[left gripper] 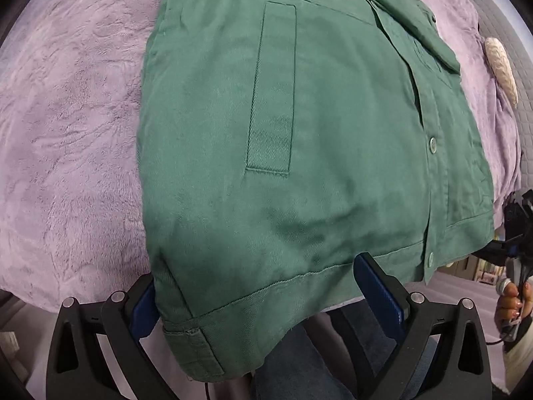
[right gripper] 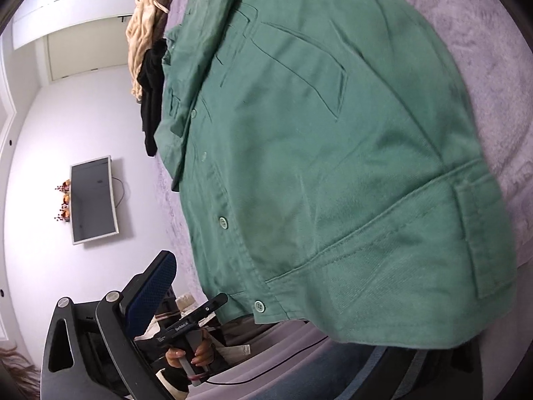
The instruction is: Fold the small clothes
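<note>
Blue-padded fingers [left gripper: 379,291] of the left gripper [left gripper: 263,296] sit closest to the lens, spread wide, one on each side of the hem of the green jacket [left gripper: 299,133]. The left pad is partly hidden behind the hem corner; the right pad shows in full at the hem's edge. Hem cloth lies between the two pads, but the pads do not press on it.

Green jacket lies buttoned, front up, on a lilac plush blanket [left gripper: 66,133]. Its lower hem hangs over the near edge of the blanket. A welt pocket [left gripper: 271,93] and pale buttons [left gripper: 432,143] show on the front. The collar end lies at the far side.

Right wrist view: only one finger [right gripper: 153,293] of the right gripper [right gripper: 253,313] is visible, at lower left; the other is covered by the jacket hem, so I cannot tell the state of its jaws. In that view the left hand [right gripper: 190,355] grips its handle below the hem.

Beyond the jacket's collar: a cream garment [right gripper: 143,40] and a black garment [right gripper: 151,100], bunched together. A wall-mounted screen [right gripper: 93,200] shows at left of the right wrist view.
</note>
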`<state>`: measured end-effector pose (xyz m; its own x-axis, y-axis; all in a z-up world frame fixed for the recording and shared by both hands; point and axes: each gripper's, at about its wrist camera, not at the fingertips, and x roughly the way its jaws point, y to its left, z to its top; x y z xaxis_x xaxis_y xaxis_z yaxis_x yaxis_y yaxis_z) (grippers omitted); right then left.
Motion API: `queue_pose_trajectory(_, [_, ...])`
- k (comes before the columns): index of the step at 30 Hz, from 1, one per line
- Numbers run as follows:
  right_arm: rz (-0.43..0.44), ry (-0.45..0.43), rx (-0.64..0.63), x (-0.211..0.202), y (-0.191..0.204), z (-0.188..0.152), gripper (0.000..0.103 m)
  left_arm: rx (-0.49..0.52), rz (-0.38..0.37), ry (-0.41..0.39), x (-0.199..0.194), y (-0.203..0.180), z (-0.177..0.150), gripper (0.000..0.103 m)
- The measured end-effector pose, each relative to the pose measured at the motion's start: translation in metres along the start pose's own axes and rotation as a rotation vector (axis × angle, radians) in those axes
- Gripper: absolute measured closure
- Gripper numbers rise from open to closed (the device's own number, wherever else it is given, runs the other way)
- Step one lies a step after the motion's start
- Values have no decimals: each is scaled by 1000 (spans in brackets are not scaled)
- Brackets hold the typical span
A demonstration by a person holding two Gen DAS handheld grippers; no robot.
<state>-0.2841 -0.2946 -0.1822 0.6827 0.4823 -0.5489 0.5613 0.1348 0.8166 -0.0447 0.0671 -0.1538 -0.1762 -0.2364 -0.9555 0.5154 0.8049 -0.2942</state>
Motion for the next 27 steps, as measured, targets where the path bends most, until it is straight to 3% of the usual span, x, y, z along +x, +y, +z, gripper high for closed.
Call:
queue_pose_trajectory(2, [-8, 8, 21, 4, -2, 0, 2, 9, 29, -3, 1, -7, 0, 1])
queue_pose_trajectory(3, [-9, 11, 29, 6, -3, 0, 9, 9, 40, -6, 2, -12, 2, 4])
queue_pose_trajectory(4, [-24, 13, 34, 7, -3, -1, 33, 8, 55, -15, 2, -18, 4, 10])
queue_pose_trajectory(5, [-48, 20, 39, 10, -3, -1, 52, 8, 79, -26, 0, -19, 4, 26])
queue_pose_trajectory(6, [-75, 32, 45, 13, -3, -1, 85, 7, 75, -33, -2, -18, 3, 43])
queue_pose_trajectory(7, [-85, 36, 48, 15, -3, 0, 93, -2, 52, -45, -6, -16, 3, 54])
queue_pose_trajectory(8, [-79, 33, 42, 14, -1, 1, 93, -19, 19, -54, -11, -14, 4, 82])
queue_pose_trajectory(10, [-36, 33, 18, 9, 10, 4, 94, -52, -36, -51, -20, -10, 7, 85])
queue_pose_trajectory(14, [95, 29, -11, -2, 42, 14, 94, -119, -188, -85, -49, -4, 17, 87])
queue_pose_trajectory(19, [178, 22, -81, -8, 97, 51, 94, -241, -332, -226, -103, 9, 52, 87])
queue_pose_trajectory(23, [224, 14, -158, -9, 146, 95, 94, -272, -356, -367, -143, 7, 112, 87])
queue_pose_trajectory(27, [234, 12, -244, 1, 196, 152, 94, -264, -310, -457, -168, 10, 173, 87])
